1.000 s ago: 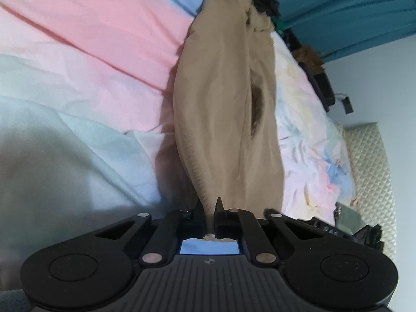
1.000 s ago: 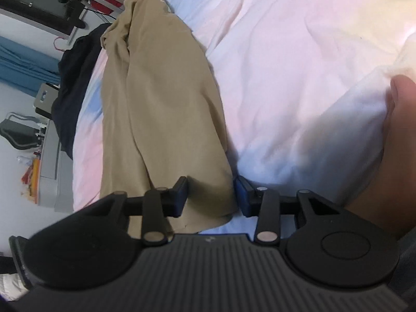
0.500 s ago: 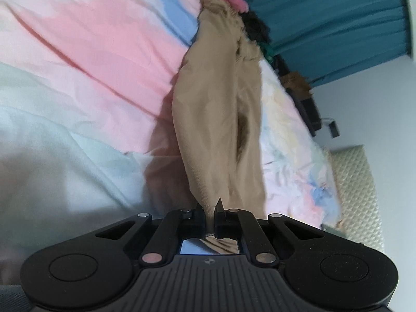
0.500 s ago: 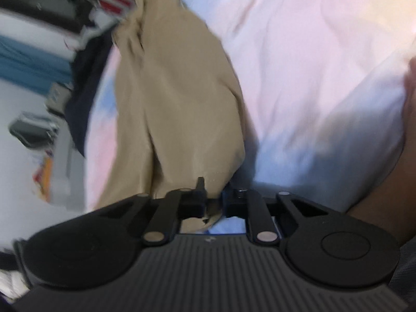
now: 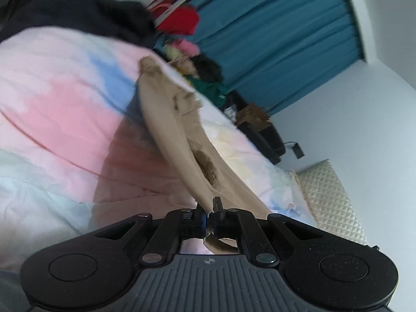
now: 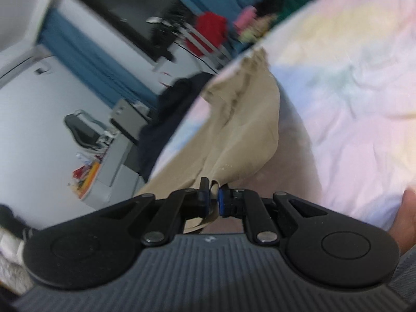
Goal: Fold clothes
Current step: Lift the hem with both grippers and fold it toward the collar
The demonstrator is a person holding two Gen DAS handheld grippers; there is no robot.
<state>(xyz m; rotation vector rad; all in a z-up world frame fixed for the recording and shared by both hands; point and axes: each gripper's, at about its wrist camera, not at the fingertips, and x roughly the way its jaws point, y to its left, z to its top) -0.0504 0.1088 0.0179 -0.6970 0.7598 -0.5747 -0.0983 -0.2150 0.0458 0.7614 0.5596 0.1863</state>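
Left tool (image 5: 208, 210): jaws pressed together, pinching a corner of the tan garment (image 5: 171, 127). Cloth edge sticks up between the pads and a bit of it pokes out behind them.

Right tool (image 6: 213, 197): jaws pinched on another corner of the same tan garment (image 6: 249, 124); a thin fold of cloth fills the small gap between the blue-edged pads.

Garment position: near end is lifted clear of the bed (image 5: 59, 104) at both tools, casting a shadow on the sheet under it. From each tool it runs away toward 11–12 o'clock, and the far end lies bunched on the pastel pink/blue/yellow sheet close to the bed's far edge. In the left view a dark fold or opening shows mid-length, at about 12 o'clock from the tool.

Around it:
- Dark clothing (image 5: 85, 10) heaped at the far edge of the bed, 10–11 o'clock in the left view.
- Red item (image 5: 179, 22) plus pink and green pieces beyond the bed, in front of a teal curtain (image 5: 286, 41), 12–1 o'clock.
- Quilted cream panel (image 5: 330, 195) at 3 o'clock, left view.
- Part of a hand (image 6: 405, 218) at 3 o'clock in the right view, beside the right tool.

Both views are motion-blurred.
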